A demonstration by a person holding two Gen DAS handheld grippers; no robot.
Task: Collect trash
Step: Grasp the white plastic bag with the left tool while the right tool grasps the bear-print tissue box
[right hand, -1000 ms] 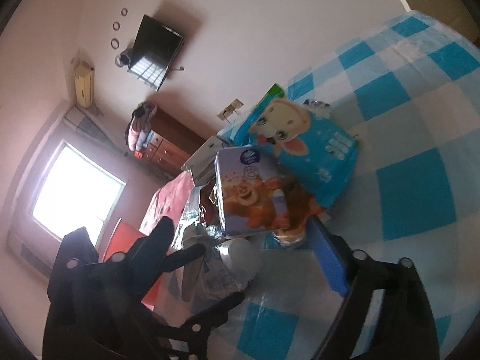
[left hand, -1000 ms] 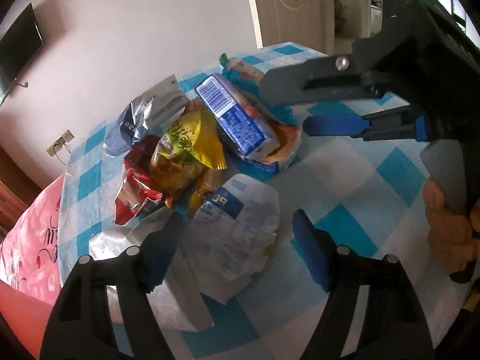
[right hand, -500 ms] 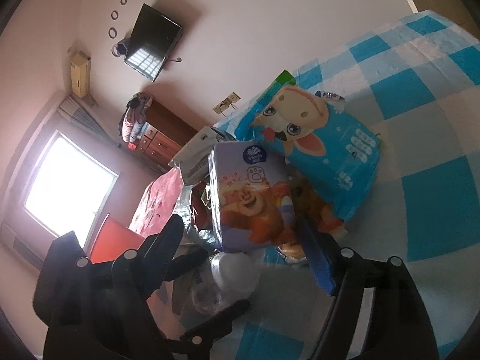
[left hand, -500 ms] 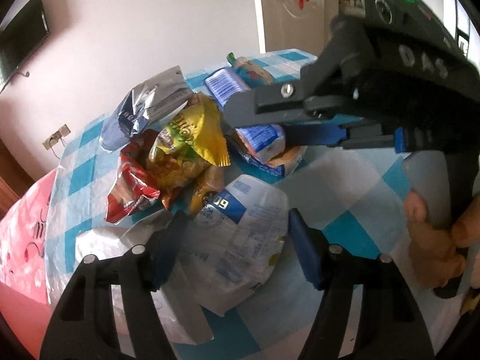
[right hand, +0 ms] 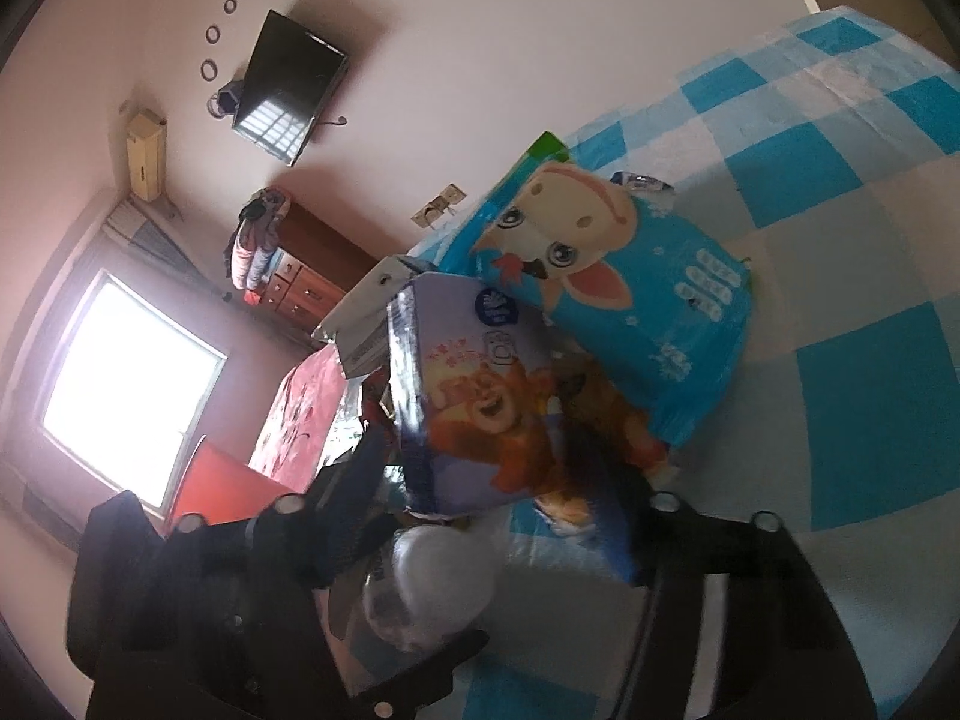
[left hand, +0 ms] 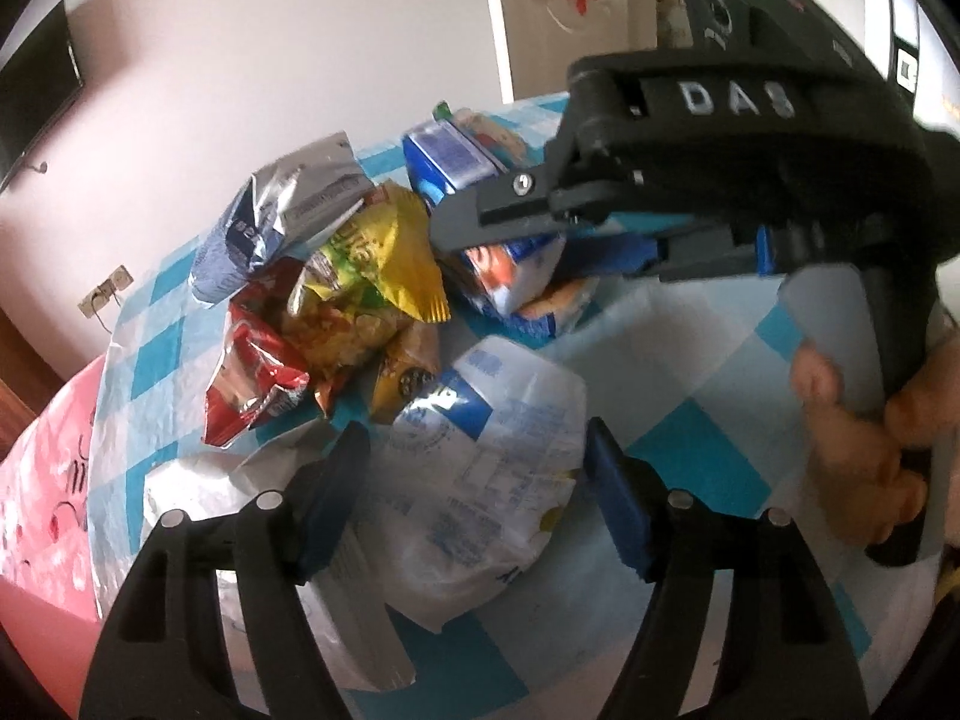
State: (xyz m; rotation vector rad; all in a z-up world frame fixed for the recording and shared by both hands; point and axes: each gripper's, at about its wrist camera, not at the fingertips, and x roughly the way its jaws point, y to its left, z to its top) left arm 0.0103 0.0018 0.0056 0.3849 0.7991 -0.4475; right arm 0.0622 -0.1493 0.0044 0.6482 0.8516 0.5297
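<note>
Blue-checked bench heaped with wrappers. We straddle white plastic bag with left tongs, spread wide. Right tongs spread around tissue pack, not yet pinching. Both light, soft, slippery; we judge mid-body grip best.

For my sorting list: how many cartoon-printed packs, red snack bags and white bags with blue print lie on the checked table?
Cartoon-printed packs: 2, bear pack and goat pack
Red snack bag: 1
White bag with blue print: 1
Total: 4
</note>
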